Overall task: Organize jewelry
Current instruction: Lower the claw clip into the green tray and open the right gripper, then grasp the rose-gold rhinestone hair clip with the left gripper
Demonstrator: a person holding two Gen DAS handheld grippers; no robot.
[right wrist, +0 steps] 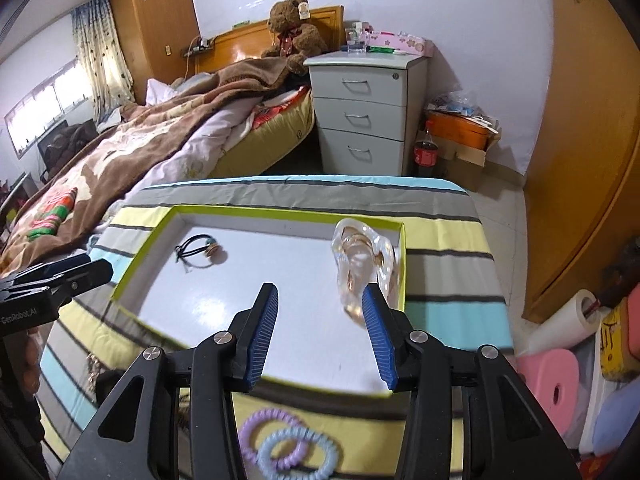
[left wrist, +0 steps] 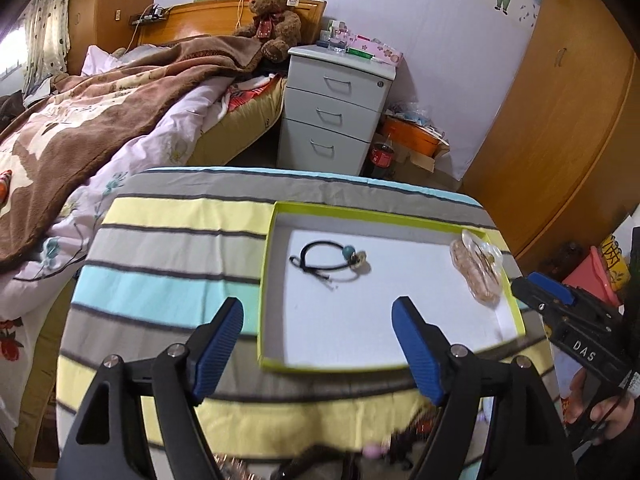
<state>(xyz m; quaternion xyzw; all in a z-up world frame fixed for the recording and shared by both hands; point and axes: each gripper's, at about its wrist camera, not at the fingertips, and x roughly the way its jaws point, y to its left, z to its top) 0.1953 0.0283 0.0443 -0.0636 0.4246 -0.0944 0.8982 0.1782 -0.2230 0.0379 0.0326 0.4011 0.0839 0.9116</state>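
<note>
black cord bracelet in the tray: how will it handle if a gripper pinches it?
The black cord bracelet is a thin loop lying flat in the tray, so it is probably floppy and will dangle. Its teal bead and gold charm sit bunched on one side, so it likely hangs unevenly. It looks light, and a push would probably slide it across the smooth white floor.

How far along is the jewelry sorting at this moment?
Partly done. The tray already holds a black cord bracelet and a clear bag of gold jewelry against its right wall. Nothing is in hand: the left gripper and right gripper are both open and empty. Left to do: the purple ring and blue ring lie on the striped cloth.
</note>
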